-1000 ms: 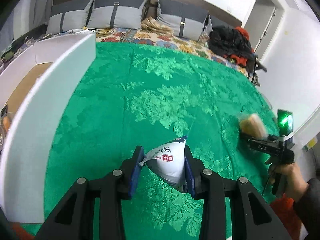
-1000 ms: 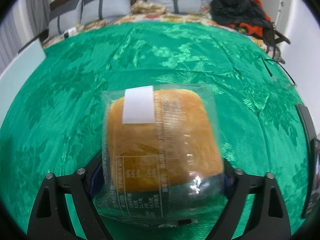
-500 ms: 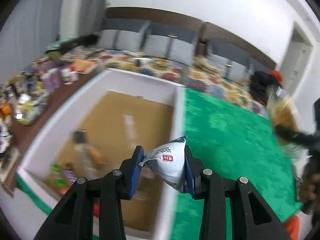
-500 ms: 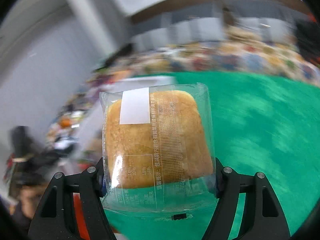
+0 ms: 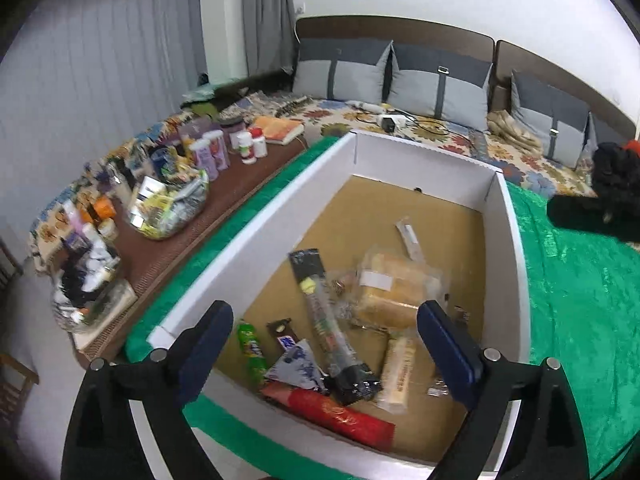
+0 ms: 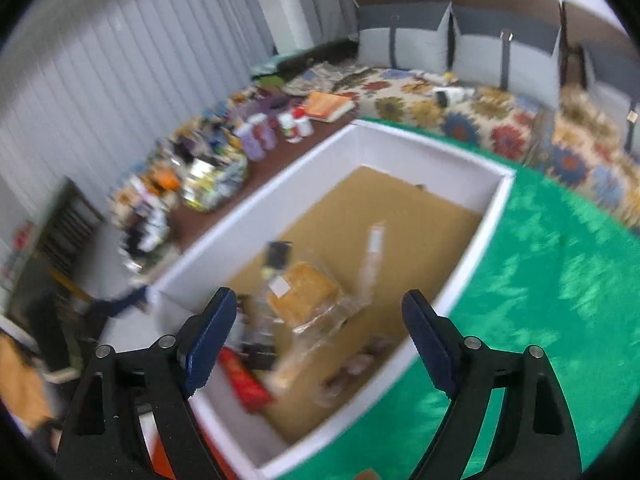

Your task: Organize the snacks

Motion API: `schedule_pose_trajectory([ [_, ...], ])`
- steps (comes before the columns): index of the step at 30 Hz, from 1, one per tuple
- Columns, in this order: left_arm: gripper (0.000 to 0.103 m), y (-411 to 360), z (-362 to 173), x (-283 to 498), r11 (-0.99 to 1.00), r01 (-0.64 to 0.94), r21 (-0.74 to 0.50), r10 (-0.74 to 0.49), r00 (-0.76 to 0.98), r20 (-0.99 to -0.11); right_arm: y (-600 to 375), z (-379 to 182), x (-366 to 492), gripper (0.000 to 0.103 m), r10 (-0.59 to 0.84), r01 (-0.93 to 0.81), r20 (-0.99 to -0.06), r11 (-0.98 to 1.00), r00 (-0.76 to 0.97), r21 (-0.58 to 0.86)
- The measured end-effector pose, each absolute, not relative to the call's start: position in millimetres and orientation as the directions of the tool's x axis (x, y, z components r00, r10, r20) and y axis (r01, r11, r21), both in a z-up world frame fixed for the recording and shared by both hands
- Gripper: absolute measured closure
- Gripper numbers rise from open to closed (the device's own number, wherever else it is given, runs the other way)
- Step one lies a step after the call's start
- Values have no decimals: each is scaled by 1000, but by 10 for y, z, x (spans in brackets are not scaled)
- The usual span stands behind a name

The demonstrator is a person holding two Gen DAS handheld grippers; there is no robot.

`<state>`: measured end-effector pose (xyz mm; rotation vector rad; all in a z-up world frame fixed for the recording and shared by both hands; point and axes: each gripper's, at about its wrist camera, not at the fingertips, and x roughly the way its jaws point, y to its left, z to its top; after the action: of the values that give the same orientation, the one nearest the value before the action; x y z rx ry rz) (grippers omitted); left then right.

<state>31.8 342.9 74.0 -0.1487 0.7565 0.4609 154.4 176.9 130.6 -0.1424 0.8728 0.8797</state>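
Observation:
A white cardboard box (image 5: 505,232) with a brown floor stands on the green cloth. It holds a wrapped bread loaf (image 5: 394,288), a white and blue triangular snack bag (image 5: 296,364), a red packet (image 5: 332,412), a long dark packet (image 5: 324,320) and other snacks. My left gripper (image 5: 322,340) is open and empty above the box's near end. My right gripper (image 6: 316,328) is open and empty above the same box (image 6: 472,252); the bread loaf (image 6: 304,294) lies below it, blurred.
A brown side table (image 5: 168,248) left of the box carries bottles, jars and a bag of packets. Green cloth (image 5: 580,320) spreads to the right. Grey cushions (image 5: 436,80) line the far headboard. The other gripper's dark tip (image 5: 592,216) shows at the right edge.
Both grippers swung left from the green cloth to over the box and opened. The snack bag left my left gripper and the bread left my right; both now lie in the box.

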Motion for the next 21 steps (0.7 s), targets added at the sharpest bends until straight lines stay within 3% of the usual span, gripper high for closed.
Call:
schedule_pose_trajectory([
  [4, 0, 3350, 865, 299, 863, -503, 42, 394, 621, -678, 1690, 1206, 1570, 16, 580, -716, -734, 673, 354, 187],
  [7, 0, 3289, 952, 232, 822, -565, 74, 470, 599, -649, 1645, 1165, 1605, 16, 573, -711, -735, 680, 362, 180],
  [13, 0, 3258, 1035, 168, 836, -548, 17, 424, 626, -655, 1628, 1139, 1543, 16, 550, -710, -745, 688, 378, 148],
  [21, 0, 3203, 1135, 169, 849, -527, 32, 421, 640, -643, 1637, 1137, 1437, 16, 540, -718, -748, 685, 386, 124],
])
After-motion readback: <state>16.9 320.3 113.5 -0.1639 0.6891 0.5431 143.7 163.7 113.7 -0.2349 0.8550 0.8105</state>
